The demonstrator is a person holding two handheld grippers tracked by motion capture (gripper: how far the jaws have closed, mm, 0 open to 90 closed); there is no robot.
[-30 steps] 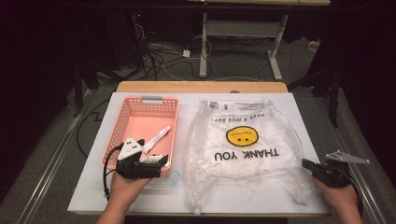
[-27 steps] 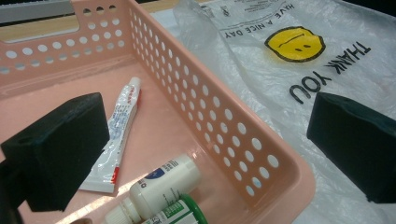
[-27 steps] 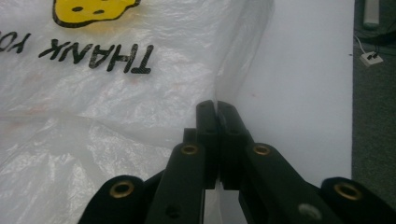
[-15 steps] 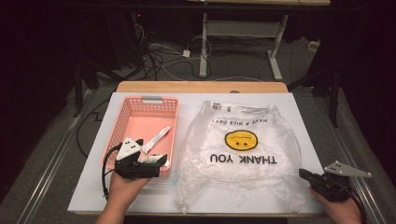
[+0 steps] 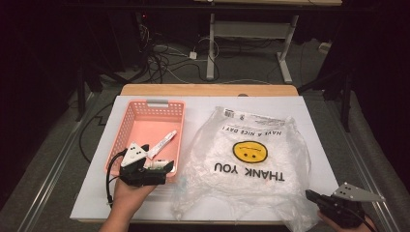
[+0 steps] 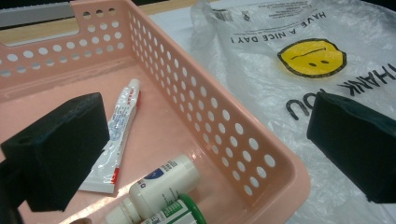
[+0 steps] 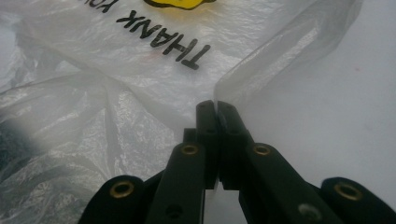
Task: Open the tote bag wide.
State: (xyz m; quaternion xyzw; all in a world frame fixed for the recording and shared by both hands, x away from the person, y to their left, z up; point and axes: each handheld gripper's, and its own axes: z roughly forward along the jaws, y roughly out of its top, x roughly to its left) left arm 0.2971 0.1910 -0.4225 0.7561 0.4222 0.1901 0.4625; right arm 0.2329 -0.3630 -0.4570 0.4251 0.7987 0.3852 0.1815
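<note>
A clear plastic bag (image 5: 256,176) printed with a yellow smiley and "THANK YOU" lies flat right of centre on the table. My right gripper (image 5: 309,195) sits at the near right corner, shut on a strip of the bag's edge (image 7: 280,60); its jaws meet in the right gripper view (image 7: 216,106). A pink perforated basket (image 5: 150,108) stands at the left. My left gripper (image 5: 167,173) hangs open at the basket's near right corner, its jaws straddling the basket wall (image 6: 224,130). A toothpaste tube (image 6: 116,135), a white bottle (image 6: 161,184) and a green-capped bottle (image 6: 180,212) lie inside.
A white board (image 5: 319,140) covers the wooden table (image 5: 208,90). Beyond the far edge are cables and desk legs on the dark floor. A bare strip of board runs right of the bag.
My right gripper has drawn back toward the near edge, pulling the bag's near right corner with it. The left gripper has stayed put.
</note>
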